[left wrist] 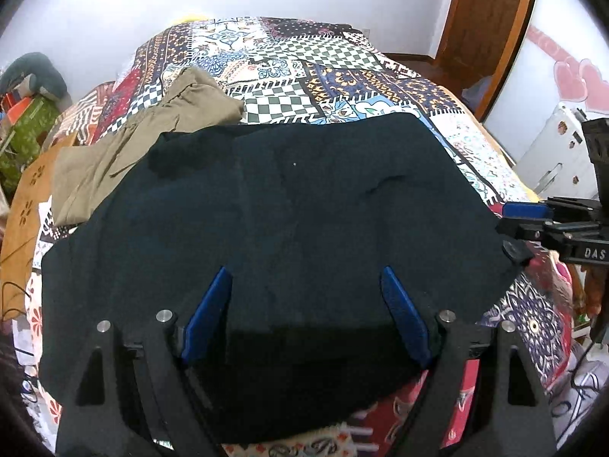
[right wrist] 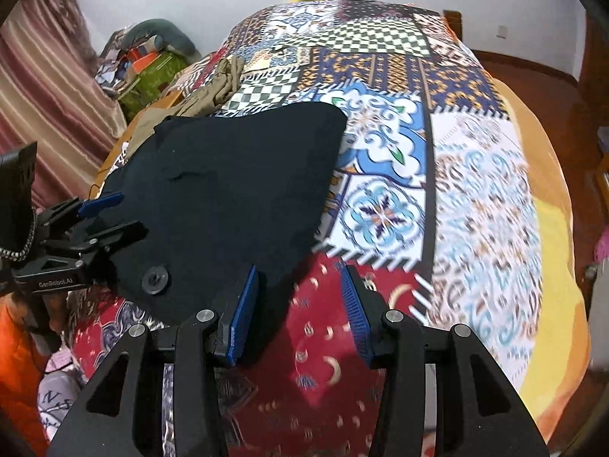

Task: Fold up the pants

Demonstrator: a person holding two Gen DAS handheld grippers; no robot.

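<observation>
Dark navy pants (left wrist: 289, 209) lie spread flat on the patchwork bedspread (left wrist: 304, 64). My left gripper (left wrist: 304, 272) hovers over their near part, jaws wide apart and nothing pinched between them. In the right wrist view the pants (right wrist: 228, 175) fill the left half. My right gripper (right wrist: 297, 268) is open at their right edge. Its left pad (right wrist: 243, 304) is over the dark cloth, and only the red patch of bedspread (right wrist: 323, 327) shows between its jaws. Each gripper shows in the other's view: the right gripper (left wrist: 512, 228) at the pants' right edge, the left gripper (right wrist: 114, 215) over their left side.
Khaki pants (left wrist: 144, 133) lie crumpled at the far left of the bed, partly under the dark pair. Clutter and a green box (right wrist: 152, 76) sit beside the bed on the left. A wooden door (left wrist: 491, 26) and a white appliance (left wrist: 552, 148) stand at the right.
</observation>
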